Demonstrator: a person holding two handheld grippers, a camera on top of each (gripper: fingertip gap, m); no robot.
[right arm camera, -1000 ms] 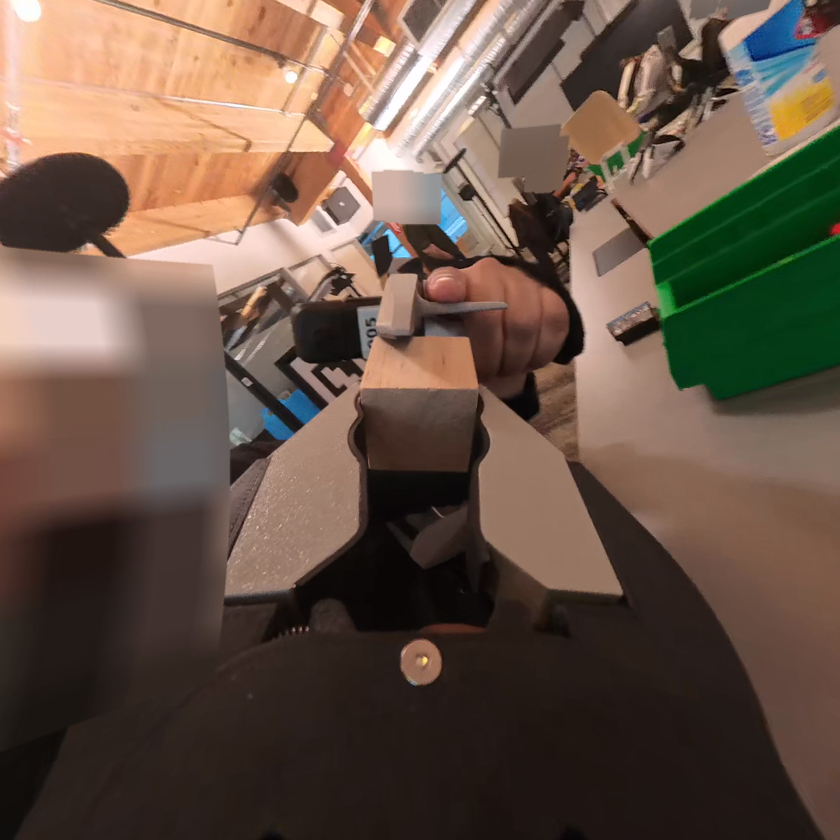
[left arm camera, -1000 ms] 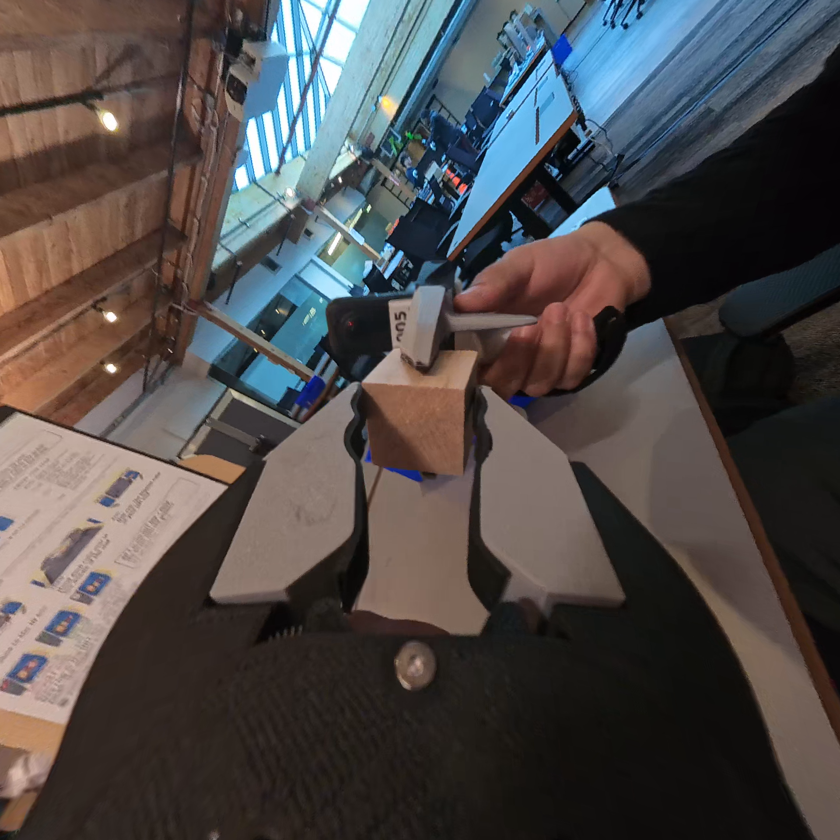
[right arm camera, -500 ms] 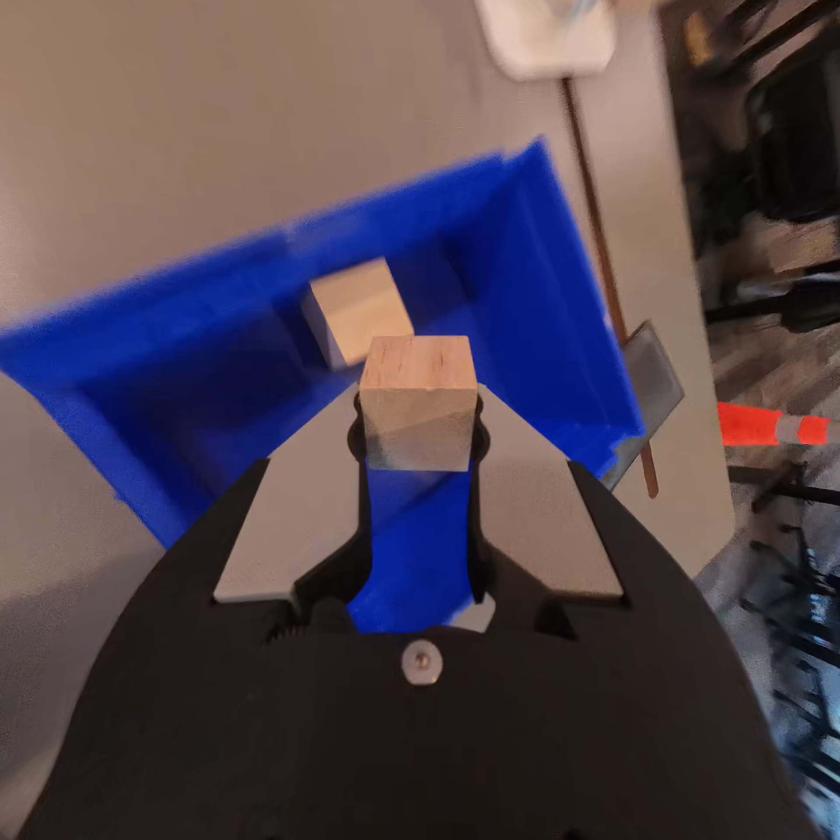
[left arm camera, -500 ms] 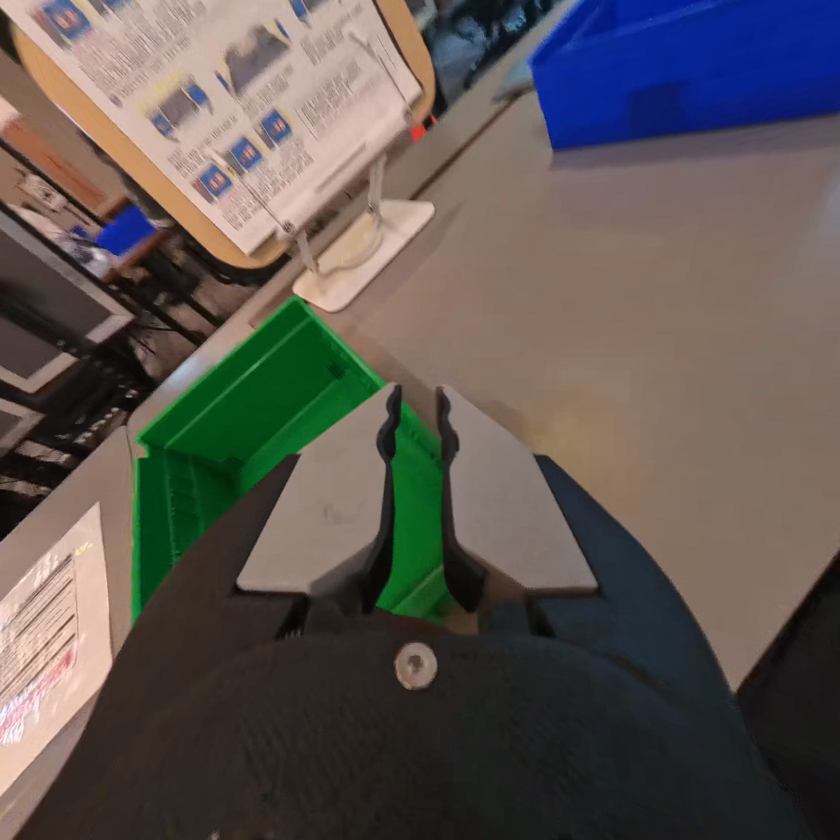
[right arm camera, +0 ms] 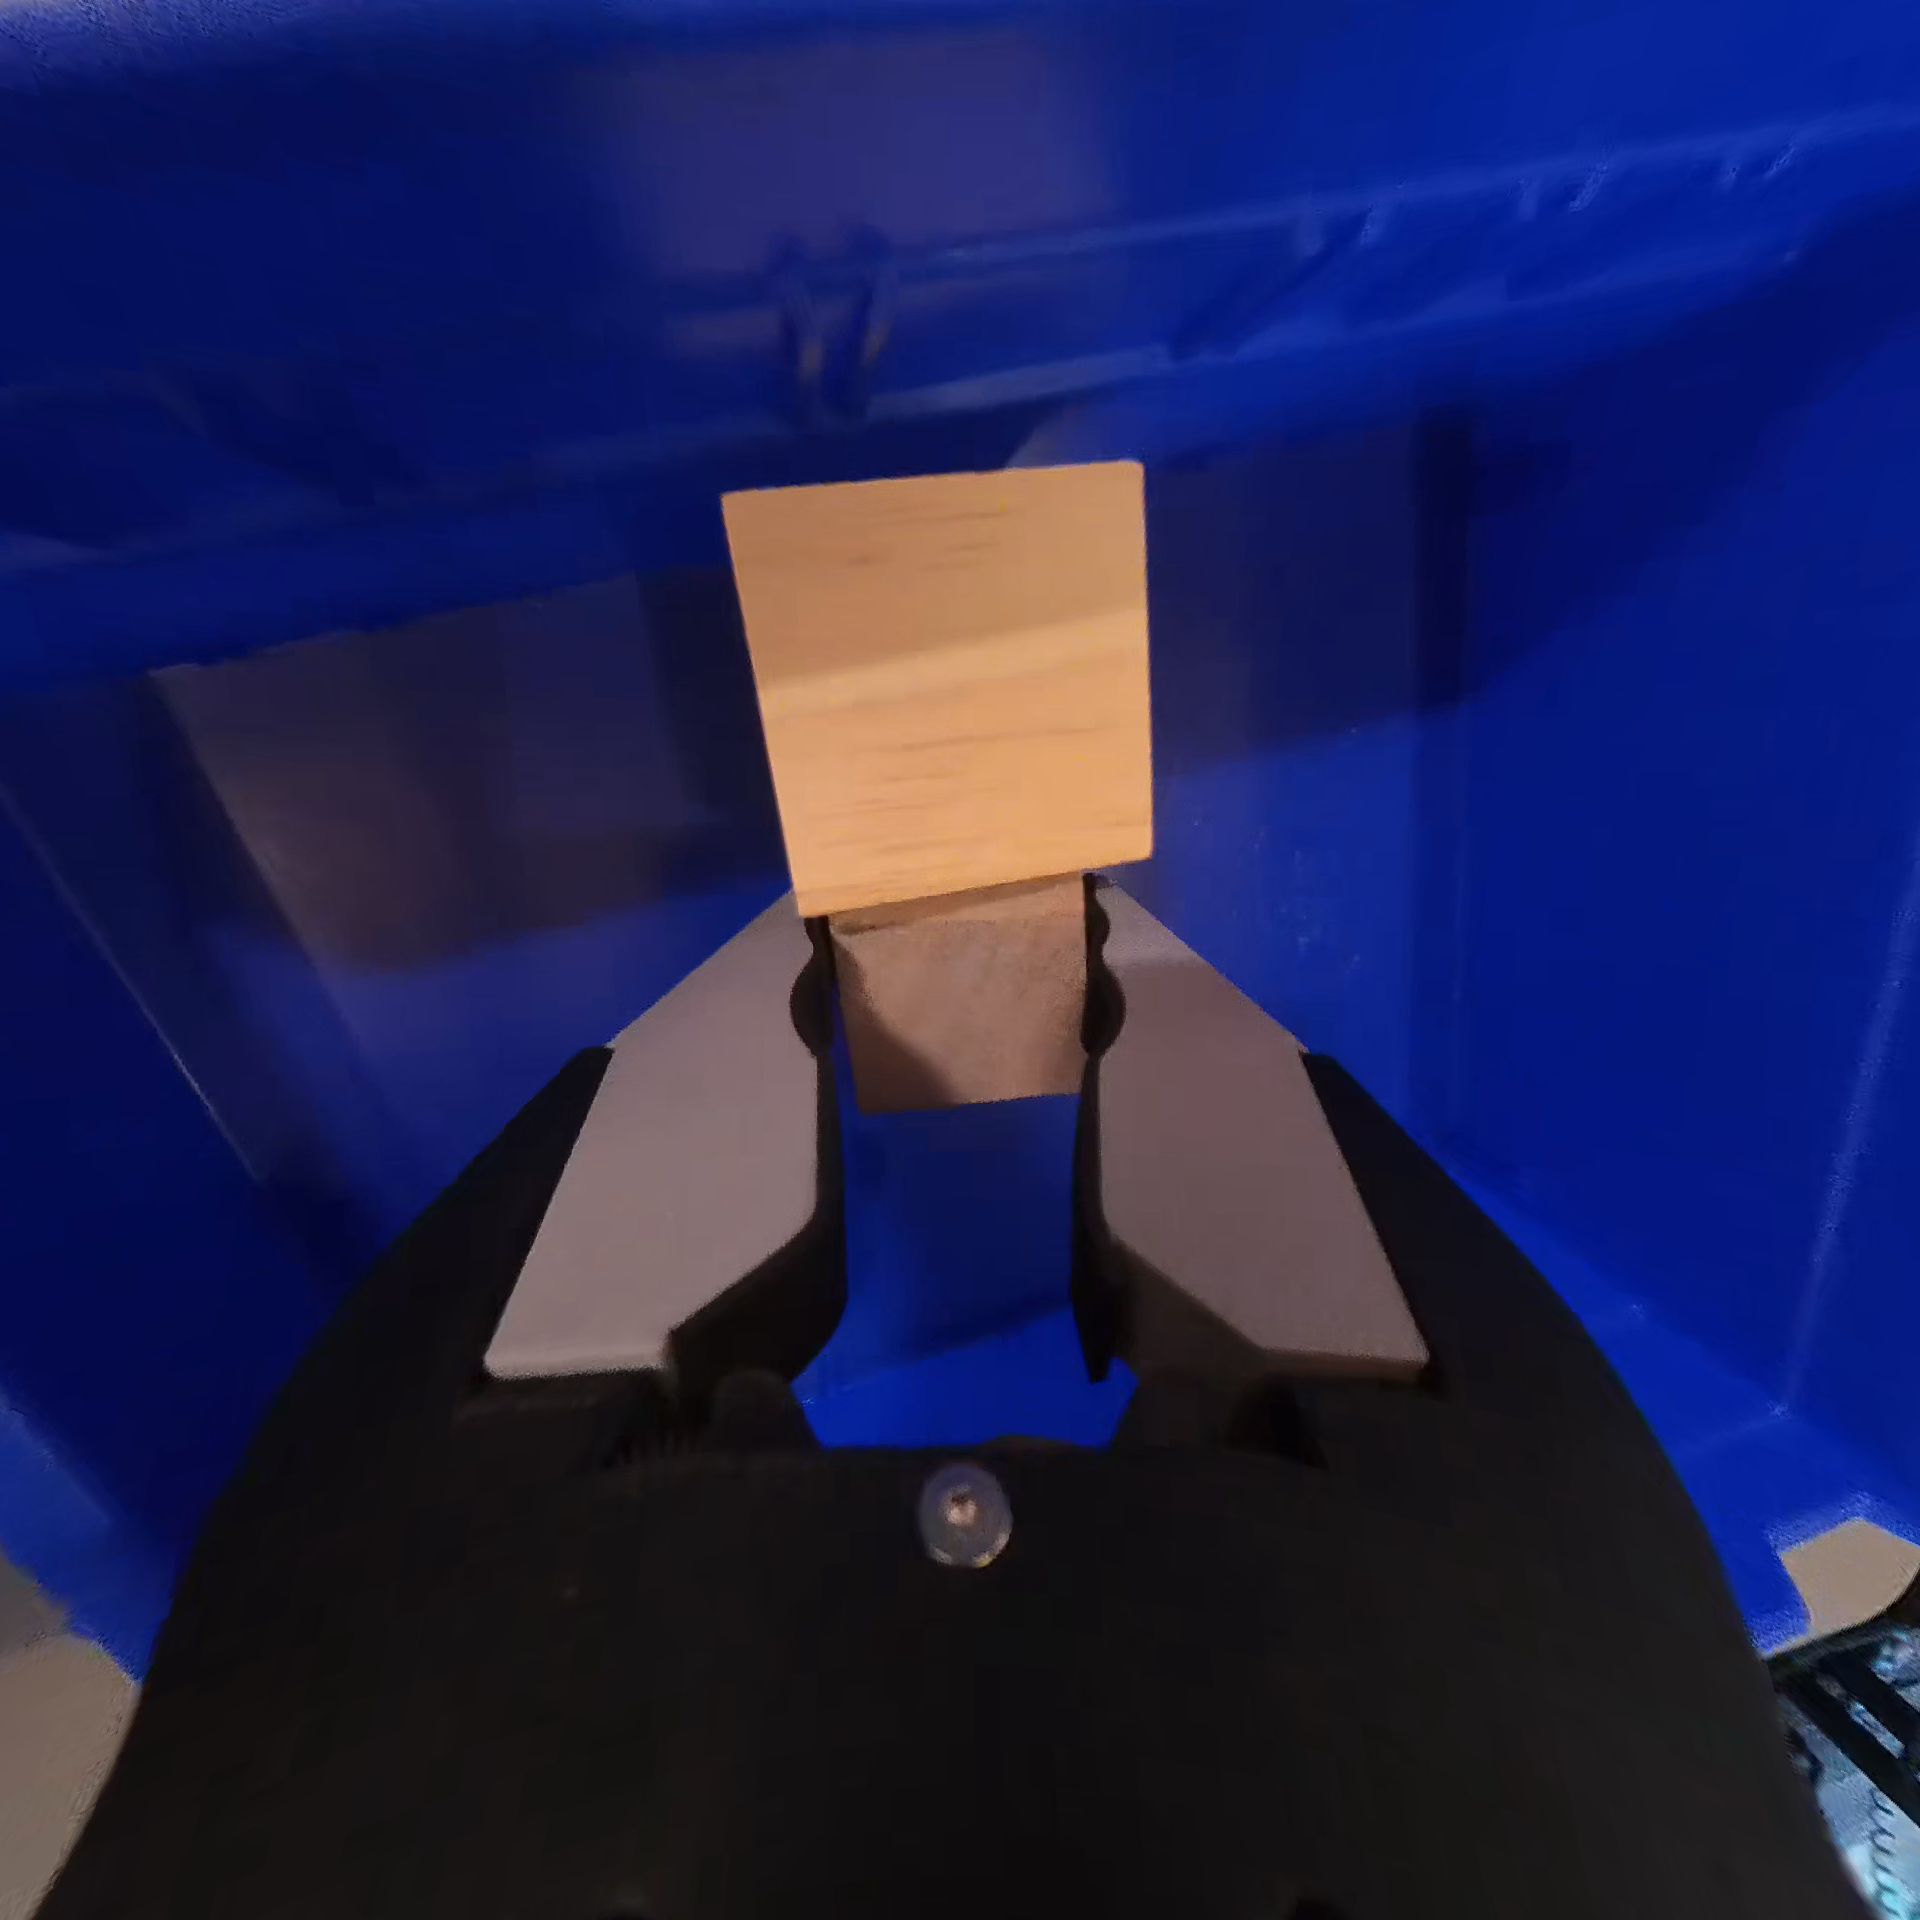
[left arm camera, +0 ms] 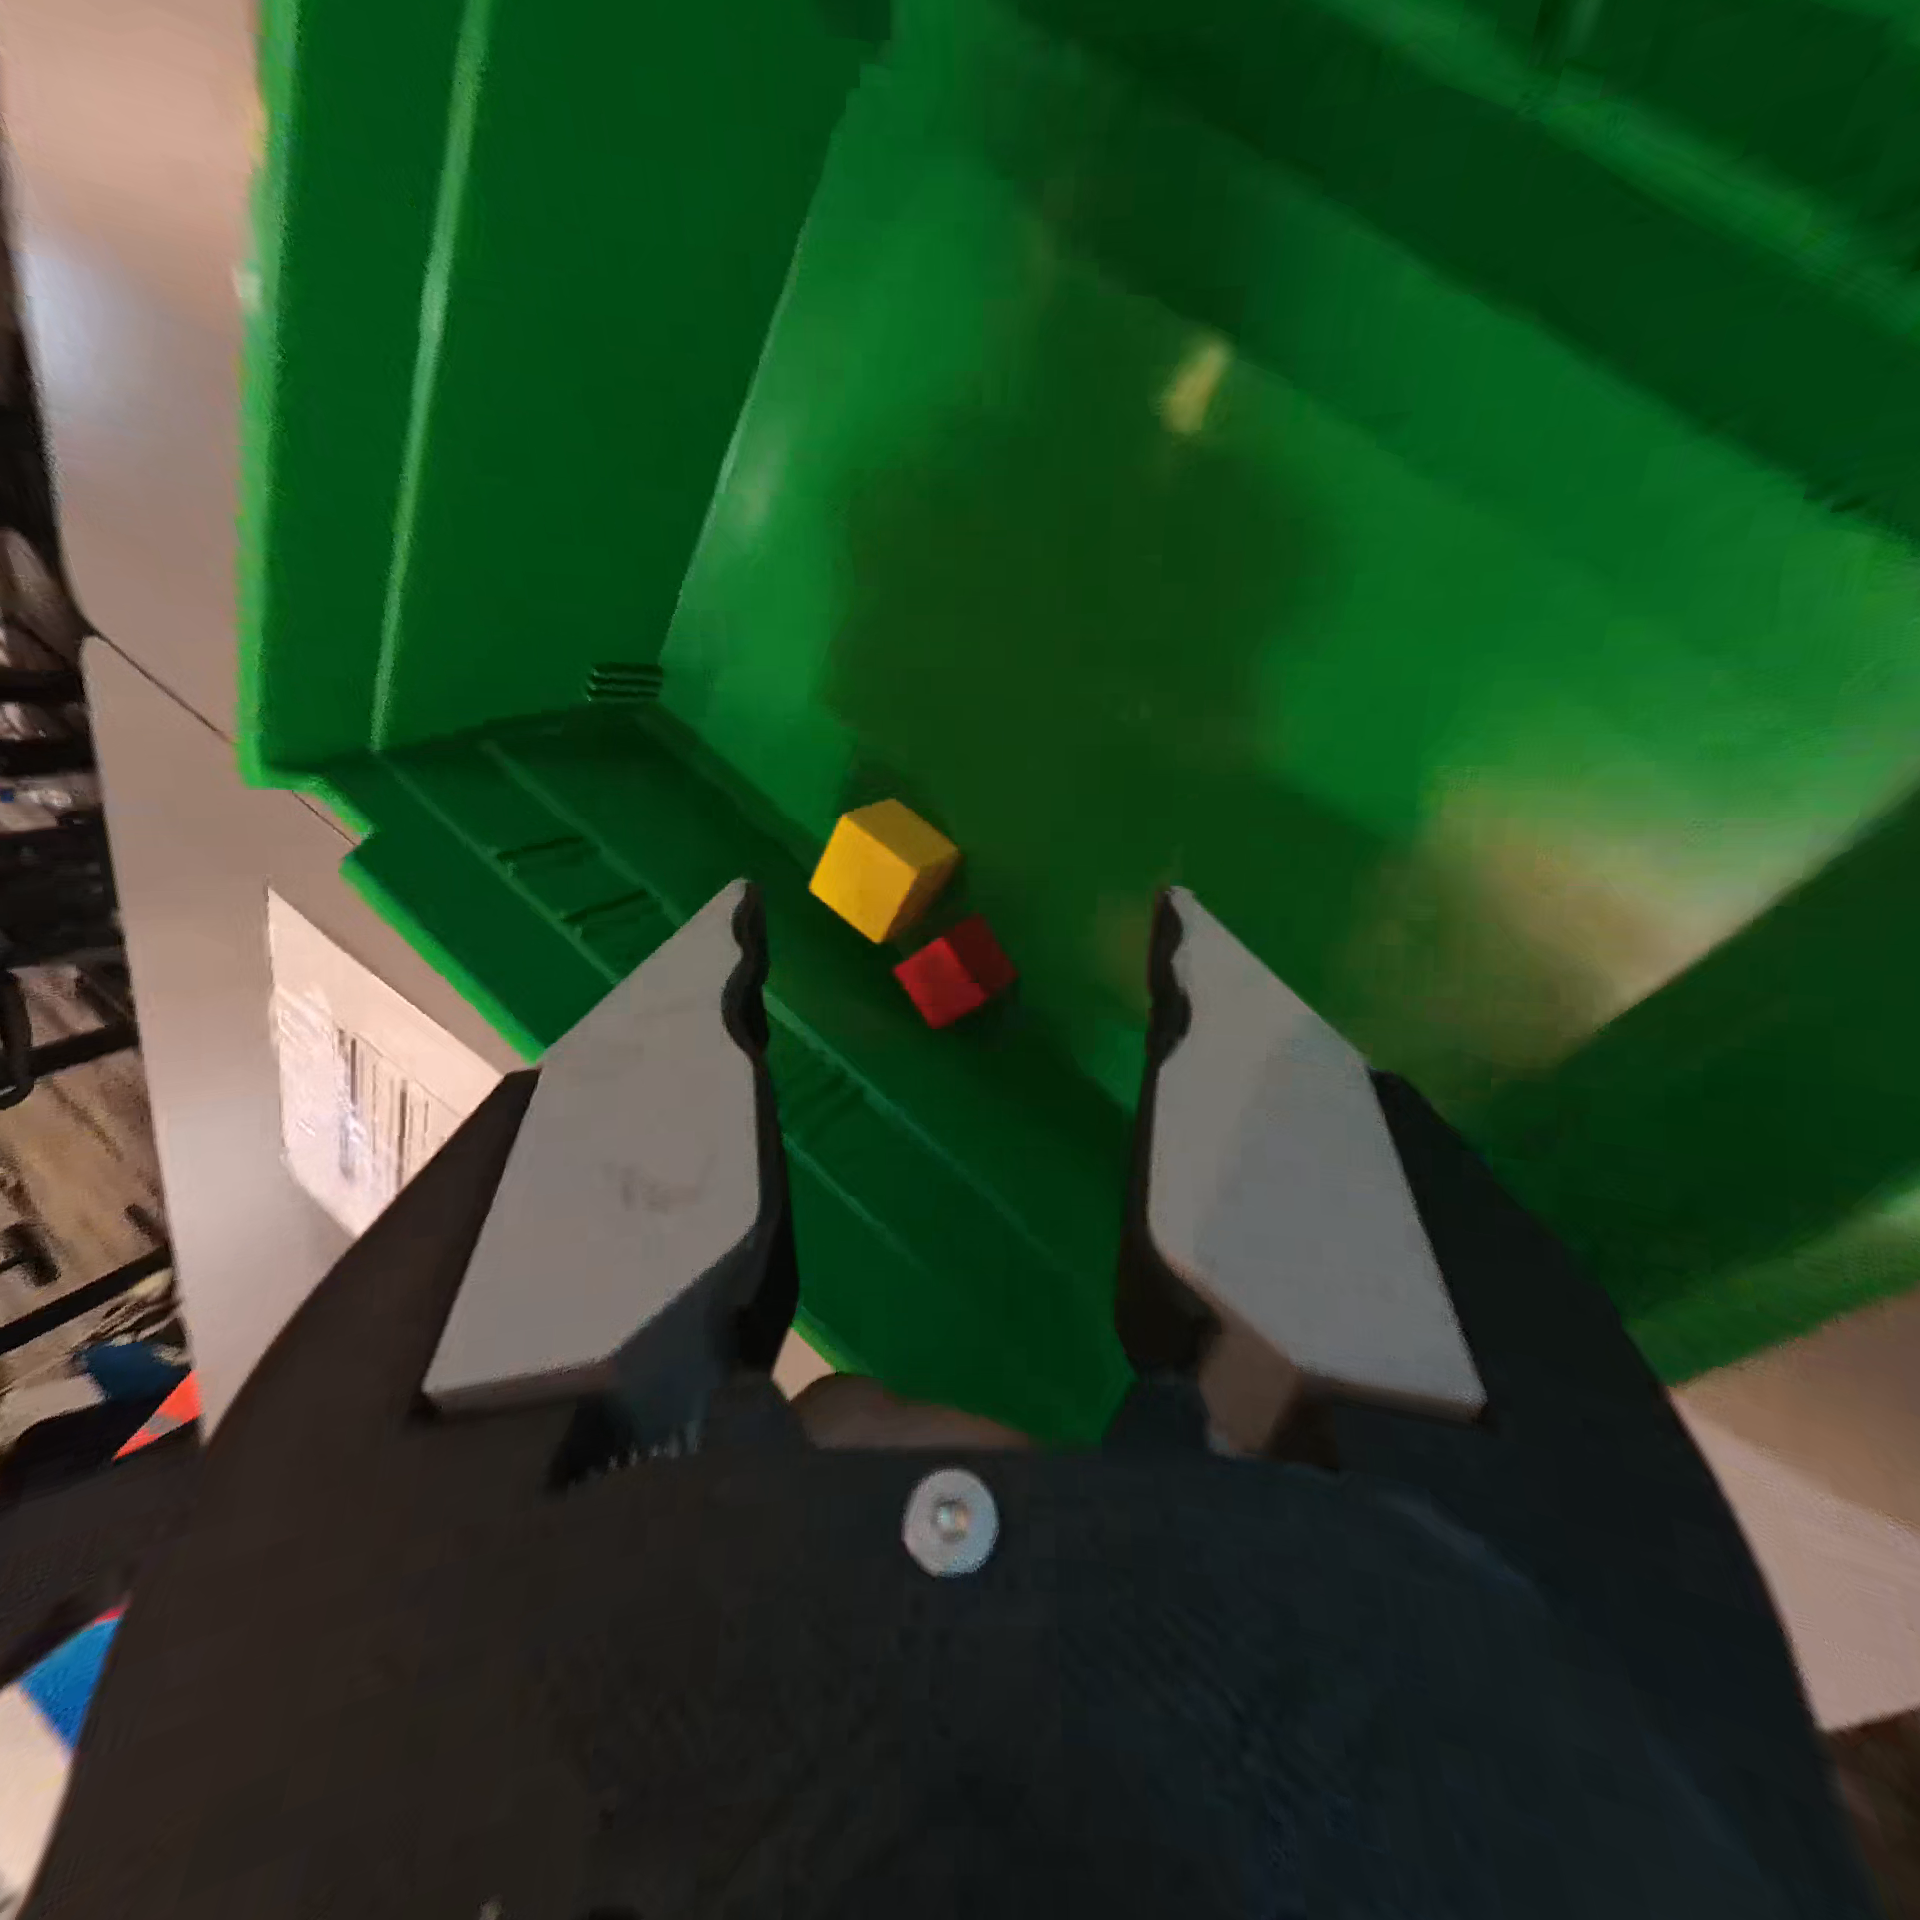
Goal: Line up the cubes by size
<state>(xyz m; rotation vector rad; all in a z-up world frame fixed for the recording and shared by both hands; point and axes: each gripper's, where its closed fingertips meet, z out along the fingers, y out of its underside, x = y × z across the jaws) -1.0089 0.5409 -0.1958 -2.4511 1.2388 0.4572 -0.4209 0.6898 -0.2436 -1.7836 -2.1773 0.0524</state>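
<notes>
Right wrist view: jaws clamped on wooden cube (right arm camera: 951, 686) by its near end only, over blue bin (right arm camera: 1558, 935).
Risk: cube pivots out; left gripper (left arm camera: 951, 966) jaws apart, may nudge touching yellow cube (left arm camera: 881, 868) and red cube (left arm camera: 951, 968).

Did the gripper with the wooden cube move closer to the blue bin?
Yes. The right gripper, shut on the wooden cube, has gone forward and down into the blue bin, whose walls now fill the view.

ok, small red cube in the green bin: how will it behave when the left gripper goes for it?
The red cube looks rigid with flat faces, so it should slide, not roll. It is small, probably light, and may skid when nudged. It sits close to the yellow cube, so the open left gripper may bump both.
</notes>
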